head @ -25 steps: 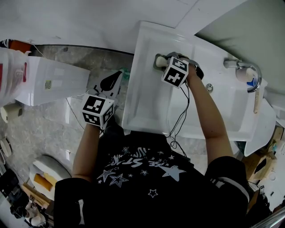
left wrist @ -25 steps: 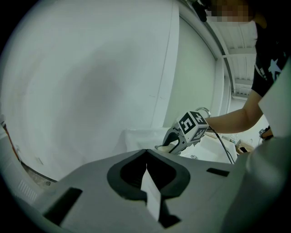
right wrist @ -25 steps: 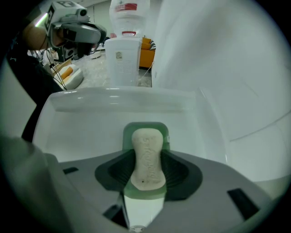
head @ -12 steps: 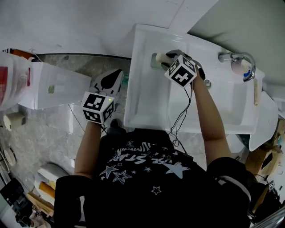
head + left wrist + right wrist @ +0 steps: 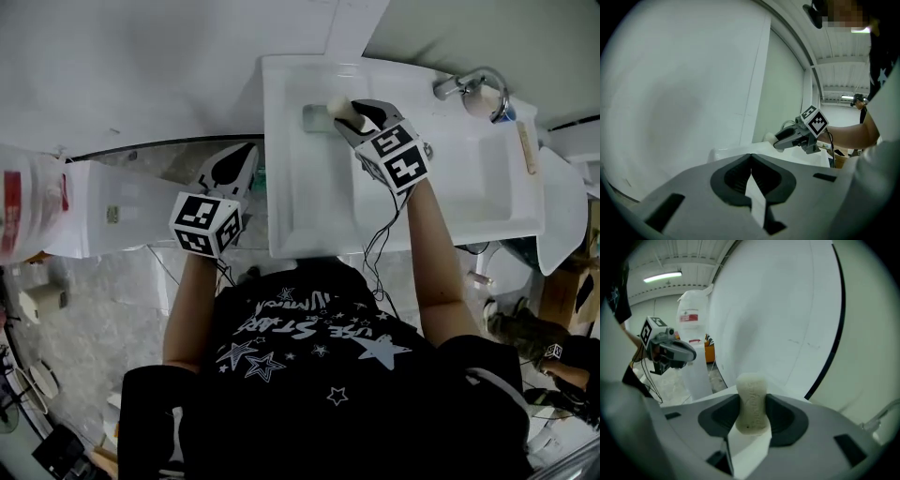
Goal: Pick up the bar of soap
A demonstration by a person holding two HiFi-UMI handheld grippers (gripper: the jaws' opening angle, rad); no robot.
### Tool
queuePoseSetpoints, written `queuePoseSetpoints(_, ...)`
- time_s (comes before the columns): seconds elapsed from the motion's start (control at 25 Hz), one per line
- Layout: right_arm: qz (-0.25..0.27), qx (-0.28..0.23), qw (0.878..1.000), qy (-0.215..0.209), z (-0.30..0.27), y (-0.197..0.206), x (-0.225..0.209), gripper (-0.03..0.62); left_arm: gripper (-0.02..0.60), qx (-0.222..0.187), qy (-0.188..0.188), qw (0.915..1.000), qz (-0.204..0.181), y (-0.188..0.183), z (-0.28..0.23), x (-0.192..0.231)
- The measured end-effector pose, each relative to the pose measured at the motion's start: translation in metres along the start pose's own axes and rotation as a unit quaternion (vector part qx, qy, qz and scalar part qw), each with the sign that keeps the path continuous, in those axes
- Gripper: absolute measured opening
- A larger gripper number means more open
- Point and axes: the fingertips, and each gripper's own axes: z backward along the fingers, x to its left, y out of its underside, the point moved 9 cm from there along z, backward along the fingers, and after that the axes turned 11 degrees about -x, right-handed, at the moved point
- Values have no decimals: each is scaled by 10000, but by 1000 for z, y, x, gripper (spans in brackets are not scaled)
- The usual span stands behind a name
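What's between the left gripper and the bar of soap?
Head view: the sink's white rim separates left gripper from soap, held in the right gripper.

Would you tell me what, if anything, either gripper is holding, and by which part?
The right gripper holds the bar of soap, clamped by its sides at the lower half; the left gripper is shut, empty.

The person wears a black short-sleeved T-shirt (image 5: pixel 309 375) printed with white and grey stars and slanted lettering, filling the lower middle of the frame. The left gripper (image 5: pixel 242 157), centre left, and the right gripper (image 5: pixel 349 114), upper centre, each carry a white cube with black square markers — their shells pale grey, the jaw pads (image 5: pixel 736 176) dark and ribbed. Thin black cables (image 5: pixel 380 246) hang from the right one.
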Motion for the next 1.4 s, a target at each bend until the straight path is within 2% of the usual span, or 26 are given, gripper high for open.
queuePoseSetpoints(0.16,-616,-358,9959,549,30,2,15,183,10,-22,345,9994,-63,-3,7,-4)
queuePoseSetpoints(0.4,-1419,-722,9782,1331,65,12,41,183,11,-74,733,9972,-91,-3,24,-7)
queuePoseSetpoints(0.64,-1946,-1101,9587,1757,90,20,75,183,10,-70,1050,9944,-95,3,42,-7)
queuePoseSetpoints(0.84,-2171,-1221,9460,2074,104,28,110,183,11,-36,1310,9913,-104,11,62,-9)
queuePoseSetpoints(1.4,-2382,-1109,9274,2661,149,39,224,183,10,80,1973,9803,-101,27,136,-24)
